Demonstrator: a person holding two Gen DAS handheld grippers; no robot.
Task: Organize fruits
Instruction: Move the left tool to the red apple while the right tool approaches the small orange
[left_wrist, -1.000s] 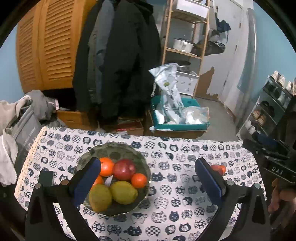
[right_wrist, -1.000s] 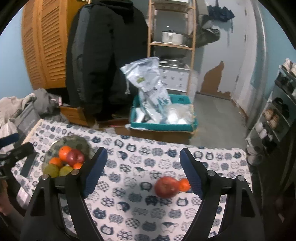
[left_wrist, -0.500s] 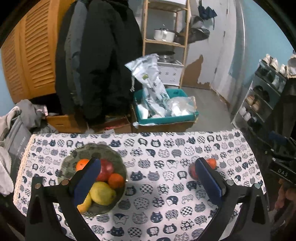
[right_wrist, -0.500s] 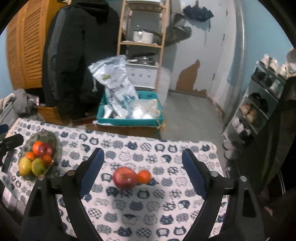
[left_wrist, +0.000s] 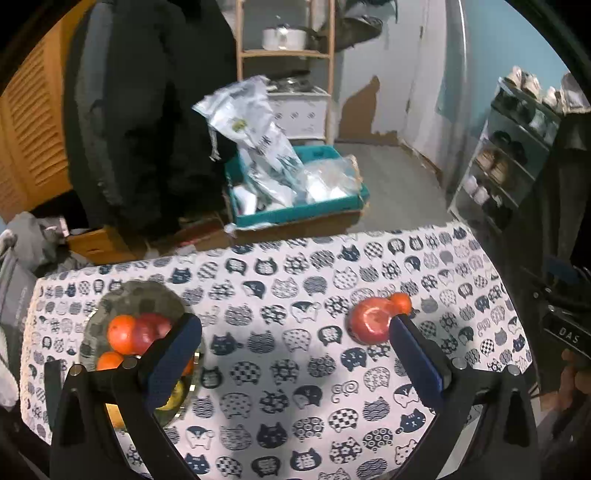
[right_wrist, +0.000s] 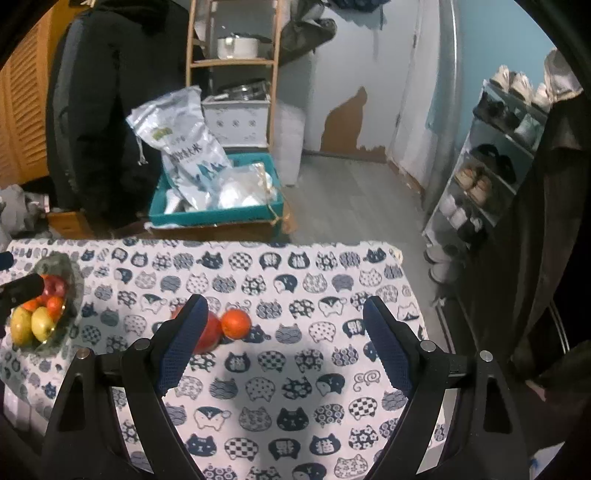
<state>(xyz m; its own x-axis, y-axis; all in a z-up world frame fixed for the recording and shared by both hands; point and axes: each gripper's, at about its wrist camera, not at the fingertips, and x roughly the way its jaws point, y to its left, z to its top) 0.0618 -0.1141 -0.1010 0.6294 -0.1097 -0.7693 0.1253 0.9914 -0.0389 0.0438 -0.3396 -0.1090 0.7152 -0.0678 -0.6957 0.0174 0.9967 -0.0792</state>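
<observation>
A dark green bowl (left_wrist: 140, 299) at the table's left holds several fruits: oranges, a red apple and yellow-green fruit; it also shows in the right wrist view (right_wrist: 70, 273). A red apple (left_wrist: 369, 319) and a small orange (left_wrist: 402, 302) lie touching on the cat-print tablecloth at the right. In the right wrist view the apple (right_wrist: 208, 332) is partly behind my left finger and the orange (right_wrist: 236, 324) is beside it. My left gripper (left_wrist: 295, 362) is open and empty above the table's middle. My right gripper (right_wrist: 284, 350) is open and empty, above and just right of the two loose fruits.
The tablecloth (left_wrist: 288, 369) covers the whole table; its far edge (right_wrist: 221, 242) drops to the floor. Beyond stand a teal box with plastic bags (left_wrist: 295, 184), hanging dark coats (left_wrist: 147, 110), a wooden shelf (right_wrist: 232, 55) and a shoe rack (right_wrist: 491, 166).
Both grippers have risen and drawn back from the table. The left view has swung right, bringing the loose apple and orange into view. Both stay open.
</observation>
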